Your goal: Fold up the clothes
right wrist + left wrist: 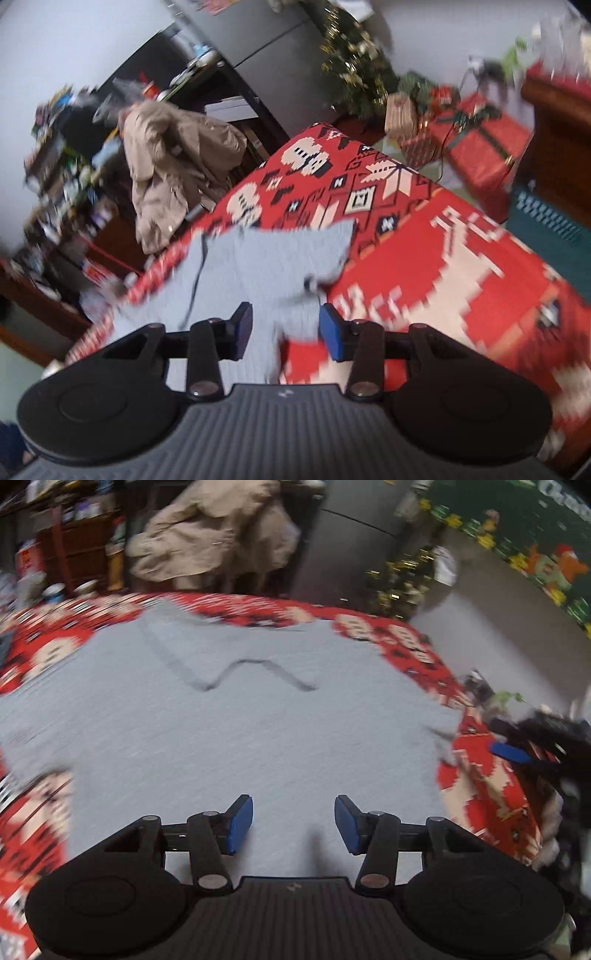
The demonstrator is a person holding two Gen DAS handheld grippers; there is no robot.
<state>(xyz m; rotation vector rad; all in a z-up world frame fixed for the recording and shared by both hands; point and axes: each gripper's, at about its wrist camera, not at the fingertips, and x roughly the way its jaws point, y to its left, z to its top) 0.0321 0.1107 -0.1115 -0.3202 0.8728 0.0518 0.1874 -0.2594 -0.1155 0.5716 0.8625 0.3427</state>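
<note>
A light grey garment (pixel 236 723) lies spread flat on a red patterned cloth (pixel 484 771), with a dark neckline seam toward the far side. My left gripper (pixel 293 823) hovers open above its near part, blue pads apart and nothing between them. At the right edge of the left wrist view the right gripper (pixel 532 746) shows as a dark shape with a blue pad. In the right wrist view the grey garment (pixel 266 258) runs up from between my fingers. My right gripper (pixel 284 332) is open over the garment's edge, not closed on it.
The red patterned cloth (pixel 461 258) covers a table. A beige coat (pixel 214 531) hangs on a chair beyond the far edge. Cluttered shelves (pixel 62 177) stand to the left, a decorated tree (pixel 354 55) and wrapped red boxes (pixel 480 144) behind, a teal basket (pixel 550 221) to the right.
</note>
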